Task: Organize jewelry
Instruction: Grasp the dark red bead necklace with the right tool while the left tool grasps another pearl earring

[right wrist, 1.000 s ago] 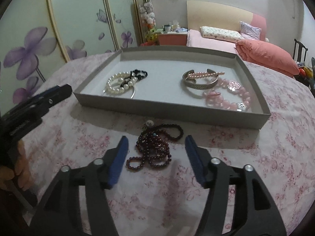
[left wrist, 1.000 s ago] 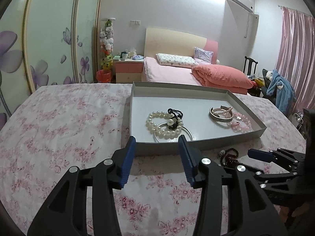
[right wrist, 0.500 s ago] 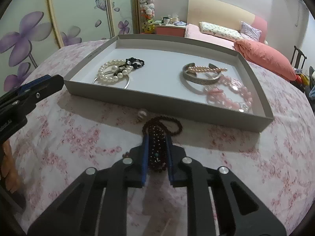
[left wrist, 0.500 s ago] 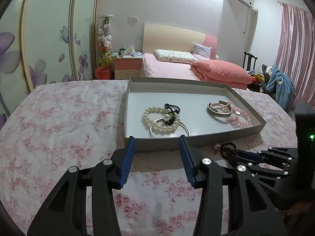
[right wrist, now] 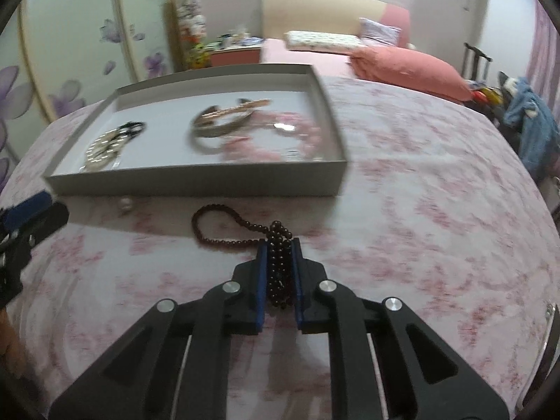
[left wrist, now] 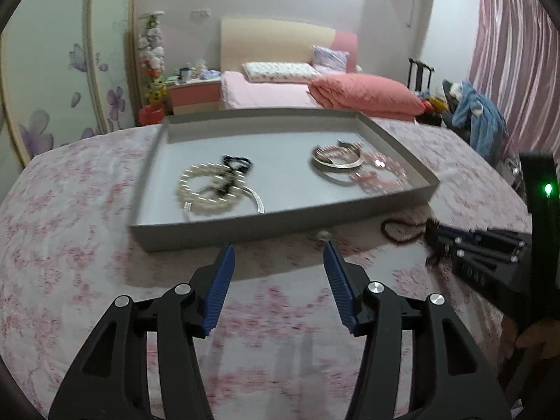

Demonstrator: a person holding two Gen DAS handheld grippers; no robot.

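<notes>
My right gripper (right wrist: 278, 245) is shut on a dark red bead necklace (right wrist: 278, 266); a loop of it trails left on the cloth (right wrist: 217, 224). The grey tray (right wrist: 196, 178) lies just beyond, holding a pearl bracelet (right wrist: 105, 145), a metal bangle (right wrist: 224, 126) and pink beads (right wrist: 301, 129). In the left wrist view my left gripper (left wrist: 278, 248) is open and empty in front of the tray (left wrist: 280, 225), which holds the pearls (left wrist: 210, 189) and bangle (left wrist: 336, 161). The necklace (left wrist: 402, 229) and right gripper (left wrist: 432, 238) show at right.
A loose pearl bead (right wrist: 125, 204) lies on the pink floral cloth (right wrist: 420, 210) by the tray's front wall; it also shows in the left wrist view (left wrist: 322, 235). A bed (left wrist: 315, 91) and a chair with blue clothes (left wrist: 479, 122) stand behind.
My right gripper closed on the dark red necklace and has drawn it toward the right, stretching a loop out. My left gripper stays open and has shifted a little.
</notes>
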